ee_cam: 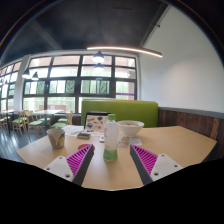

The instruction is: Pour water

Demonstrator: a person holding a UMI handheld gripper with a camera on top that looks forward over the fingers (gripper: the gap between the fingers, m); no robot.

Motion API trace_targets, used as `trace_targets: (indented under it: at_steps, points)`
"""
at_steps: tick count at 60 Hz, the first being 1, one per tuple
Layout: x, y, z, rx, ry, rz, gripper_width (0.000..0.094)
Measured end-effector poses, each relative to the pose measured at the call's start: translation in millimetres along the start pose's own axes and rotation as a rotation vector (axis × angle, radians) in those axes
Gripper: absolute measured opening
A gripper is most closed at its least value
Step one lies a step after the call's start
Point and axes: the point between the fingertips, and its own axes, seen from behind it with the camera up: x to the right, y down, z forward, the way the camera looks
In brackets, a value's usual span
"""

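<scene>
A clear plastic bottle (pixel 110 140) with a green label stands upright on the light wooden table (pixel 180 142), just ahead of my fingers and between their lines. My gripper (pixel 112 160) is open, its magenta pads (pixel 81 156) spread wide to either side of the bottle's base with gaps on both sides. A patterned cup (pixel 56 138) stands to the left on the table. A white bowl (pixel 130 128) sits beyond the bottle.
A card or booklet (pixel 97 123) stands behind the bottle. A green bench back (pixel 140 110) runs along the table's far edge. Chairs and tables (pixel 25 120) stand at the left by large windows.
</scene>
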Motion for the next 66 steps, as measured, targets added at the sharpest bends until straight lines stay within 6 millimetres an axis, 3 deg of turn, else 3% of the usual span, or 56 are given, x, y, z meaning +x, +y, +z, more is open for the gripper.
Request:
trace_targets:
  at_steps: [9, 12, 21, 23, 26, 27, 42, 52, 55, 60, 66]
  points:
    - [-19, 1, 85, -0.003, 0.017, -0.024, 0.0806]
    - [-11, 6, 110, -0.019, 0.059, -0.022, 0.0807]
    - [5, -2, 173, -0.009, 0.123, 0.014, 0.0793]
    - [9, -2, 178, 0.001, 0.12, 0.015, 0.0744]
    - [7, 0, 190, 0.002, 0.104, 0.027, 0.0466]
    - [6, 4, 193, -0.012, 0.1, 0.041, 0.0467]
    - [0, 2, 203, 0.016, 0.076, 0.054, 0.0311]
    - [-12, 0, 201, -0.028, 0.07, -0.047, 0.0302]
    - [-27, -4, 200, -0.035, 0.066, -0.123, 0.0304]
    - [-44, -39, 194, -0.01, 0.073, -0.366, 0.0304]
    - [-100, -71, 196, 0.057, 0.115, -0.742, 0.0304]
